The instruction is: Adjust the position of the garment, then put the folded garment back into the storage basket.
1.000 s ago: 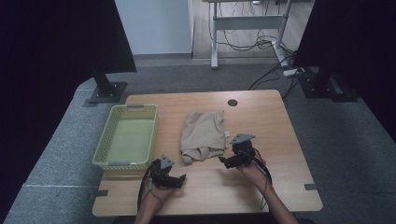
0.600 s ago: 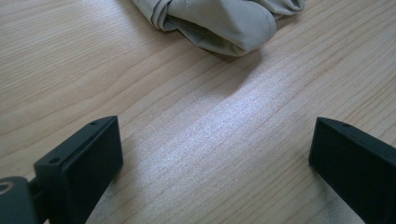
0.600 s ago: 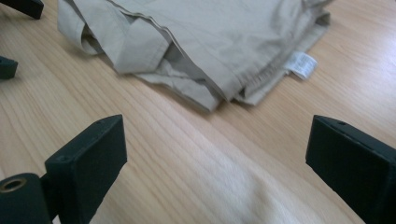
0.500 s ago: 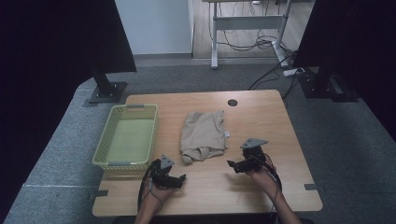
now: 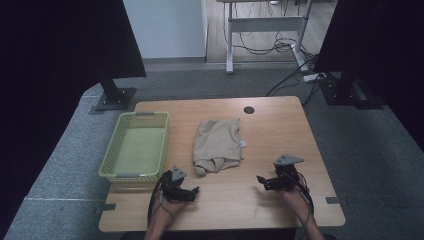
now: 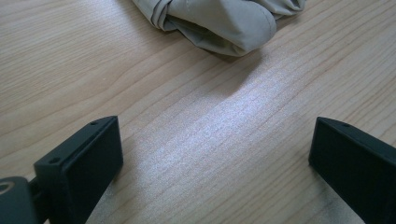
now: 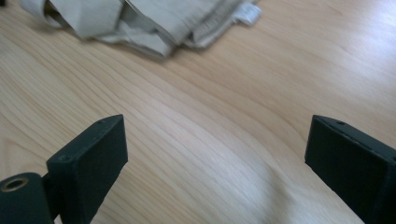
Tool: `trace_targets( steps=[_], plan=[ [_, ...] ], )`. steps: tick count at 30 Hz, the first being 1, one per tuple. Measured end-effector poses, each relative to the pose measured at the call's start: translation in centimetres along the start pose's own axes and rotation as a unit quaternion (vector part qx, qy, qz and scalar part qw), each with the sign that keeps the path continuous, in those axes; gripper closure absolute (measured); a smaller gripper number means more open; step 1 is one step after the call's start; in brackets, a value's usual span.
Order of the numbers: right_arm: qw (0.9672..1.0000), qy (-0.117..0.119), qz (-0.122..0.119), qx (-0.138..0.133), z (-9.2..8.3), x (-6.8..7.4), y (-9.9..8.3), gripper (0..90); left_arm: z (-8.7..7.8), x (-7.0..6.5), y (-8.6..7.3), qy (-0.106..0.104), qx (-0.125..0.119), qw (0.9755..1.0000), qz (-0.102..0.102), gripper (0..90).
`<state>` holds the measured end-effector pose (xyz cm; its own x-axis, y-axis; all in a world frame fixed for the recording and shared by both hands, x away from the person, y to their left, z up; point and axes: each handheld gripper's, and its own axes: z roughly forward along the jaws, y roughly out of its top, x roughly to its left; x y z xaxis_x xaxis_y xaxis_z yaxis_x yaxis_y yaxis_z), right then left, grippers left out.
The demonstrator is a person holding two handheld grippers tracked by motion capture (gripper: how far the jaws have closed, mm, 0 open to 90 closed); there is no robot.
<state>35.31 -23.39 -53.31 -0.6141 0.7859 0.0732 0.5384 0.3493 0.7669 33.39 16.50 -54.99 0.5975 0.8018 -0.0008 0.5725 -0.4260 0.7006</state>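
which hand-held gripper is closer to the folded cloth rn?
The left hand-held gripper: it sits just below the beige cloth's near-left corner. The right hand-held gripper is farther off to the side.

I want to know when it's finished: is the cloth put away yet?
Not yet. The beige cloth lies folded on the table, so the folding looks done. The left gripper and right gripper are open near it, holding nothing. The green basket has nothing inside; moving the cloth there probably remains.
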Motion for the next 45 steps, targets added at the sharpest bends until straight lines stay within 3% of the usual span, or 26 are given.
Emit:
trace_targets(
  steps=[4, 9, 13, 30, 45],
  plan=[
    [0.9998, -0.017, -0.002, 0.012, 0.0, -0.5, -1.1, 5.9, 0.0, 0.0, 0.0, 0.000, 0.000, 1.0000, 0.000, 2.7],
    [0.9994, -0.012, 0.003, 0.032, 0.4, -0.6, -2.2, 5.7, 0.0, 0.0, 0.0, 0.000, 0.000, 1.0000, 0.000, 2.7],
    [0.9988, -0.023, -0.009, 0.043, 0.6, -0.4, -2.3, 4.1, 0.0, 0.0, 0.0, 0.000, 0.001, 1.0000, 0.001, 2.3],
    [0.9988, -0.023, -0.008, 0.043, 0.6, -0.4, -2.3, 3.9, 0.0, -0.3, 0.2, 0.000, 0.000, 1.0000, 0.004, 4.9],
    [0.9987, -0.023, -0.009, 0.043, 0.6, -0.4, -2.3, 3.9, -0.2, -0.4, 2.9, -0.022, -0.013, 0.9997, -0.001, 4.0]
  ],
)
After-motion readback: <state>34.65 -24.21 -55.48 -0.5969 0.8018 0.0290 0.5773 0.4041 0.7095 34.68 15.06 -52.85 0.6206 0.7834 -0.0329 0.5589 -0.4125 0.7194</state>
